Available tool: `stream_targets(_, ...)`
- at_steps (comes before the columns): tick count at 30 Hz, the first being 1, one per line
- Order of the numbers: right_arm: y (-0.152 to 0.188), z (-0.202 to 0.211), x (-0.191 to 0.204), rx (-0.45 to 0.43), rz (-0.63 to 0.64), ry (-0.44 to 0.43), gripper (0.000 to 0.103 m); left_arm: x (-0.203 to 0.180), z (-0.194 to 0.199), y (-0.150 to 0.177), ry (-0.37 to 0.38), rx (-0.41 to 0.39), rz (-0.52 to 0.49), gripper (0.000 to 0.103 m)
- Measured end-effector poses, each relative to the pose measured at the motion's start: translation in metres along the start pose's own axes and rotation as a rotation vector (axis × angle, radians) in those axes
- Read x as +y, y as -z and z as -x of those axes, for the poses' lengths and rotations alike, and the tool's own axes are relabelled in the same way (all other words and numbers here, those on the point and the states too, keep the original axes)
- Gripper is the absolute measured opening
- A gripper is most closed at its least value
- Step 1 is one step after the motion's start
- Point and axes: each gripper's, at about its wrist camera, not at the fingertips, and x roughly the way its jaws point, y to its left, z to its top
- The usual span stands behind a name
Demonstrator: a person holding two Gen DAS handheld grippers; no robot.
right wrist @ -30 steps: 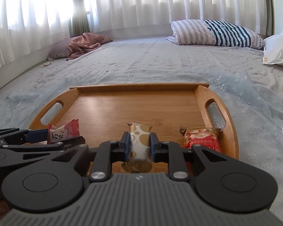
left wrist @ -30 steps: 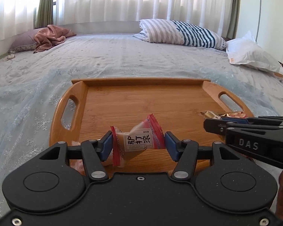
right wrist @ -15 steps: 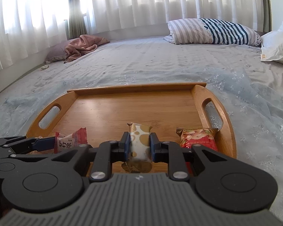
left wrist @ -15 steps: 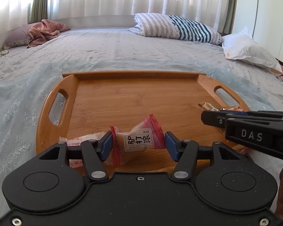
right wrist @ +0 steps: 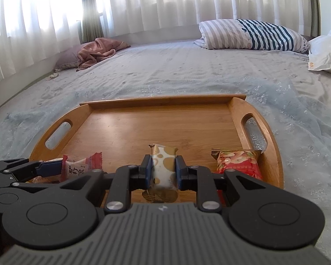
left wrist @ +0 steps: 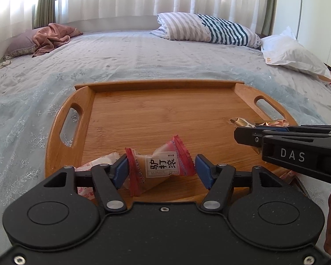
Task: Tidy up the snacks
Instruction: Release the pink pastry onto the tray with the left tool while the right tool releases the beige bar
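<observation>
1. Snack release is under way on your left: the left claw (left wrist: 161, 170) is opening around the red-ended candy packet (left wrist: 160, 167), and its right pad now stands clear of the wrapper, where a second ago both pads pinched it.
2. That packet now looks to sit on the near edge of the wooden tray (left wrist: 165, 119), left of centre, so to my eye this placement is nearly done.
3. Its long axis runs left to right across the tray, crimped ends pointing at each pad, and it tilts up toward the right.
4. Your right claw (right wrist: 163, 170) has not changed: narrow, clamped on the white-and-gold bar (right wrist: 164, 165), low over the tray's near middle.
5. That bar's long axis runs near to far, its free end pointing toward the far rim.
6. A red peanut packet (right wrist: 237, 162) lies at the near right corner of the tray, beside the right handle.
</observation>
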Motion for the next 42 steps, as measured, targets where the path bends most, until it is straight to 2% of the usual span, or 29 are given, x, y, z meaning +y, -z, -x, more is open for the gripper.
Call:
stream_targets(5, 0.0, -0.002, 0.001, 0.005, 0.005, -0.003, 0.027, 0.002, 0.002, -0.002, 0.009, -0.003, 0.01, 0.069)
stream_targets(16, -0.002, 0.001, 0.002, -0.005, 0.01, 0.003, 0.027, -0.003, 0.019, -0.002, -0.029, -0.052, -0.044, 0.085)
stream_targets(23, -0.002, 0.004, 0.004, -0.011, 0.005, 0.007, 0.027, 0.004, 0.021, 0.002, -0.038, -0.04, -0.021, 0.085)
stream_targets(31, -0.006, 0.008, 0.001, -0.027, -0.018, 0.007, 0.027, 0.023, 0.03, 0.005, -0.09, -0.045, 0.033, 0.086)
stream_targets(42, 0.001, -0.001, -0.005, 0.008, -0.026, 0.075, 0.028, 0.03, 0.035, 0.007, -0.088, -0.047, 0.066, 0.088)
